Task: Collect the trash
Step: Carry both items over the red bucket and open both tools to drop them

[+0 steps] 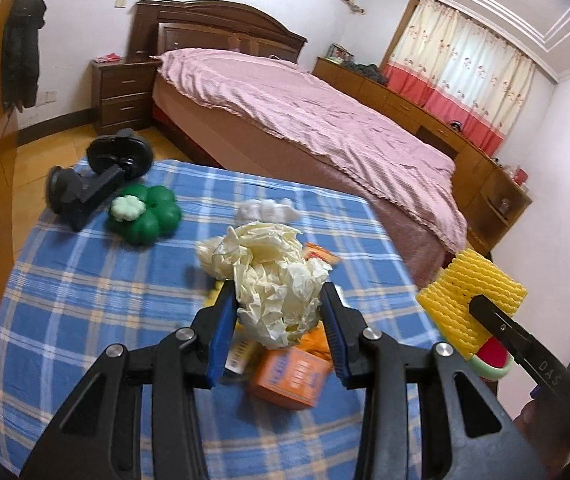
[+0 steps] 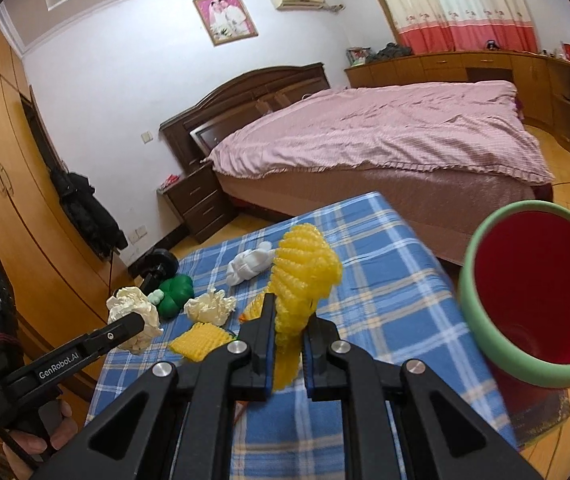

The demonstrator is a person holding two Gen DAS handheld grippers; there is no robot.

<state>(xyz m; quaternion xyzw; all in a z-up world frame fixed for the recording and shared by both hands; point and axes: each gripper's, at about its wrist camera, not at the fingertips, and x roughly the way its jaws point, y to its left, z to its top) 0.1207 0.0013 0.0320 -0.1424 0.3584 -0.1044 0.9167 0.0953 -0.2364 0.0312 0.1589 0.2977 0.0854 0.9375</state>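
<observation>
- Left wrist view: the left gripper (image 1: 279, 312) pinched a crumpled cream paper wad (image 1: 273, 280) between its blue pads (image 1: 221, 332), holding it clear above the blue plaid tablecloth (image 1: 97, 288).
- Below the wad lay an orange box (image 1: 289, 376) and some orange wrappers, partly hidden by the paper.
- A white tissue (image 1: 265, 210) sat farther back on the cloth, well apart from the gripper.
- A green clover-shaped toy (image 1: 149, 216) rested near the far left corner, just beside a black dumbbell-like object (image 1: 101, 176).
- At the right edge, the right gripper (image 1: 481, 308) gripped a yellow foam net (image 1: 465, 300), with the green-rimmed red bin (image 1: 493, 358) showing under it.
- Right wrist view: the right gripper (image 2: 289, 332) had its fingers pressed together on the yellow foam net (image 2: 305, 272), which stood up above the jaws over the tablecloth (image 2: 385, 300).
- The bin (image 2: 533, 292) stood just to the right, its mouth tilted towards the camera.
- A second yellow foam piece (image 2: 201, 340) and a second cream paper wad (image 2: 209, 306) lay on the cloth to the left.
- The left gripper (image 2: 137, 322) entered from the left with its paper wad (image 2: 133, 316); a hand (image 2: 41, 440) gripped its handle.
- A bed with a pink cover (image 2: 385, 132) filled the background.
</observation>
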